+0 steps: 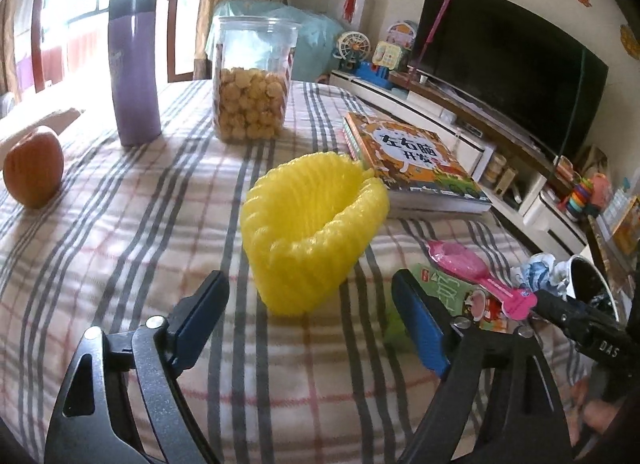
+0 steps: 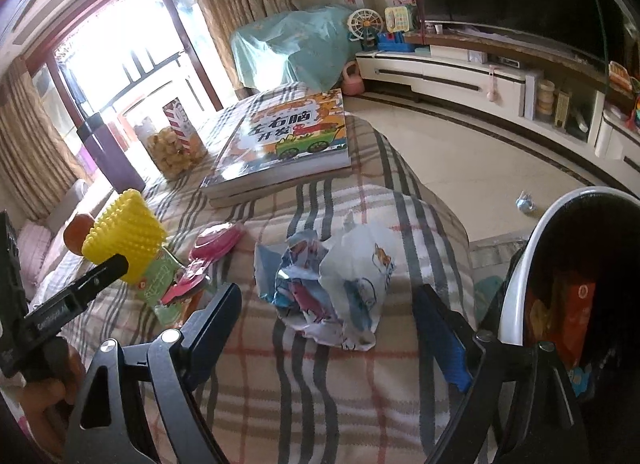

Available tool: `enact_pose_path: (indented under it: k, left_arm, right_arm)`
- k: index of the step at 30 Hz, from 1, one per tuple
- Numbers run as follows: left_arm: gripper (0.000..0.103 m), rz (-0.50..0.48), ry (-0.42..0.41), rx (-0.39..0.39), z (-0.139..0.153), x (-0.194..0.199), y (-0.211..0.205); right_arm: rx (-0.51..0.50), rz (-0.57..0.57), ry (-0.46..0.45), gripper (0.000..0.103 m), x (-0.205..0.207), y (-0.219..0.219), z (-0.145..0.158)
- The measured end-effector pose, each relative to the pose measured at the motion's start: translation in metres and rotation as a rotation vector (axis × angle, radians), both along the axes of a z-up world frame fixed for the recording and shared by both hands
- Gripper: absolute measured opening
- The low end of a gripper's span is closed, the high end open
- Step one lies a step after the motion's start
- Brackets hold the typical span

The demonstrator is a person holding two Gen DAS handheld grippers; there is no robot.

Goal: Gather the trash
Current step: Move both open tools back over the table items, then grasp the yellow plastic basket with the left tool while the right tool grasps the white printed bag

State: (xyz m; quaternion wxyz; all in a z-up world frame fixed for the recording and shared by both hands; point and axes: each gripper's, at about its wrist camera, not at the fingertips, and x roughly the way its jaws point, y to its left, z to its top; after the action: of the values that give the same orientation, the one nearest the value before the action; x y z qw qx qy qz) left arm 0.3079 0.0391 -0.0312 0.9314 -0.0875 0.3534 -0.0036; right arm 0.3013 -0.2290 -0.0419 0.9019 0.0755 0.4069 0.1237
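A yellow foam fruit net [image 1: 312, 232] lies on the plaid cloth, its near end between the tips of my left gripper [image 1: 308, 280], which is open with the pads clear of it. A crumpled white and blue wrapper [image 2: 328, 288] lies between the tips of my right gripper [image 2: 330, 292], also open and not touching it. A pink wrapper [image 1: 472, 264] and a green packet [image 1: 456, 288] lie between the two spots. The trash bin [image 2: 548, 223], white-rimmed with a black liner, stands at the table's right edge with an orange packet [image 2: 576, 312] inside.
A picture book [image 1: 416, 159] lies behind the net. Farther back stand a snack jar [image 1: 252, 83] and a purple flask [image 1: 134, 67], with an orange fruit [image 1: 34, 167] at the left. Another crumpled wrapper [image 2: 525, 201] lies on the floor before the TV stand [image 2: 460, 71].
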Motion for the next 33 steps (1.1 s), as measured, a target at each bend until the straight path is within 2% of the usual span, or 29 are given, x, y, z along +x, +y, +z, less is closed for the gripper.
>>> enact_pose_path:
  k: [2,4,7,13,23,33]
  left_arm:
    - [0.05,-0.023,0.009,0.004,-0.001,0.002,-0.002]
    - [0.03,-0.025,0.017,0.027,-0.003,0.002,-0.005]
    - [0.026,-0.038,0.015,0.019,-0.004,-0.004,-0.007]
    - [0.024,-0.052,0.017,-0.009,-0.005,-0.03,-0.012]
    - [0.024,-0.089,0.012,-0.086,0.006,-0.082,-0.022]
    - [0.024,-0.173,0.018,-0.085,0.011,-0.111,-0.056]
  right_arm:
    - [-0.007,0.005,-0.006,0.072,0.0,0.001,0.0]
    - [-0.007,0.01,-0.006,0.057,0.0,0.001,0.0]
    - [-0.005,0.013,-0.016,0.048,-0.003,0.001,0.002]
    - [0.015,0.028,-0.03,0.042,-0.016,0.0,0.009]
    - [0.103,0.013,-0.042,0.041,-0.053,-0.015,0.018]
    - [0.148,0.013,-0.051,0.041,-0.088,-0.025,0.024]
